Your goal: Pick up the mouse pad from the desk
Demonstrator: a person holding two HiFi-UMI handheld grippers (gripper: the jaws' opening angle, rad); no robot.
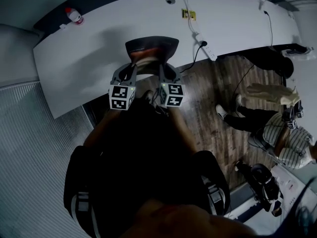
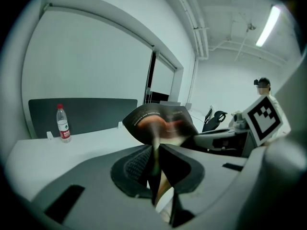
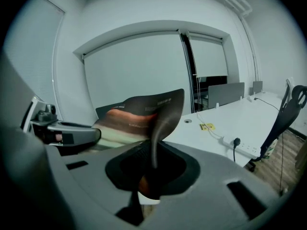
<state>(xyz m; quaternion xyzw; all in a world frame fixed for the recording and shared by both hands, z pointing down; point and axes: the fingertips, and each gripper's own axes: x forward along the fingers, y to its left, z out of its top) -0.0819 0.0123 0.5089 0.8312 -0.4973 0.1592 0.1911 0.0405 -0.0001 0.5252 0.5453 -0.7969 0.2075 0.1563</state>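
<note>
1. Your left claw (image 1: 132, 67) is clenched on the near edge of the mouse pad (image 1: 151, 46). Its jaws pinch the thin pad between them.
2. Your right claw (image 1: 162, 68) is clenched on the same edge, just beside the left one.
3. You hold the mouse pad up off the desk (image 1: 89, 48), over the desk's near edge. It is dark with a red and orange picture, and it bends between the 2 claws.
4. 1 water bottle (image 1: 74, 16) with a red cap stands at the far left corner of the desk.
5. 1 white power strip (image 1: 205, 45) lies on the desk's right side, with a black plug in it.
6. 1 person (image 1: 290, 140) in striped clothes is well apart on your right, by the wood floor (image 1: 208, 98).
</note>
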